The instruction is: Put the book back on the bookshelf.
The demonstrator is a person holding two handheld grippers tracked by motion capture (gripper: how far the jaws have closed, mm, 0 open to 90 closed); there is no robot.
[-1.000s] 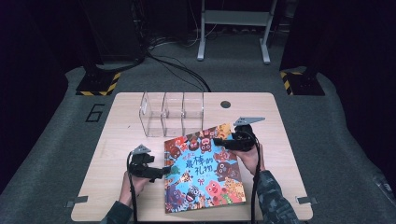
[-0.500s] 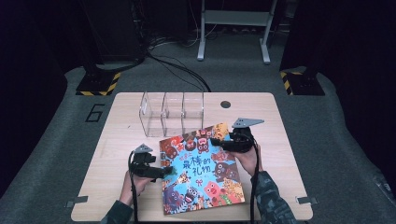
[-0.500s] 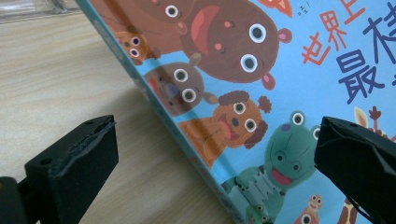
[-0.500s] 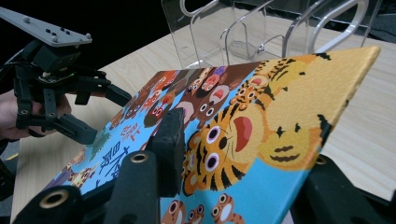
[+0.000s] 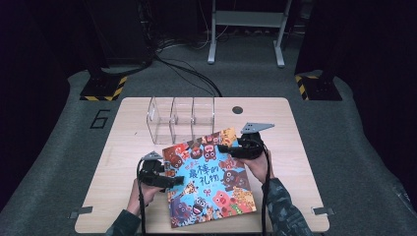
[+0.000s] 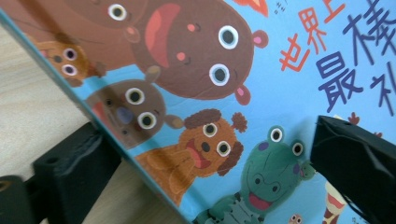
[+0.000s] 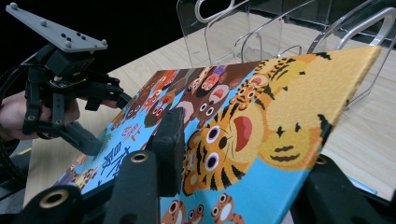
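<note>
A picture book (image 5: 211, 179) with cartoon animals on a blue cover lies slanted across the middle of the wooden table (image 5: 123, 162). My left gripper (image 5: 174, 180) is shut on its left edge. In the left gripper view (image 6: 208, 135), one jaw sits under the book (image 6: 280, 70) and the other on the cover. My right gripper (image 5: 223, 147) is shut on the far right part of the book. In the right gripper view (image 7: 247, 140), the book (image 7: 261, 130) is raised off the table at that corner, and the left gripper (image 7: 88, 140) shows at the far edge.
A clear acrylic rack (image 5: 172, 118) with upright dividers stands on the table just behind the book, close to its far corner (image 7: 233, 37). A small round hole (image 5: 238, 110) is in the tabletop behind it. Dark floor and cables surround the table.
The right gripper and the book's far corner have shifted slightly to the left. The left gripper has stayed where it was.
</note>
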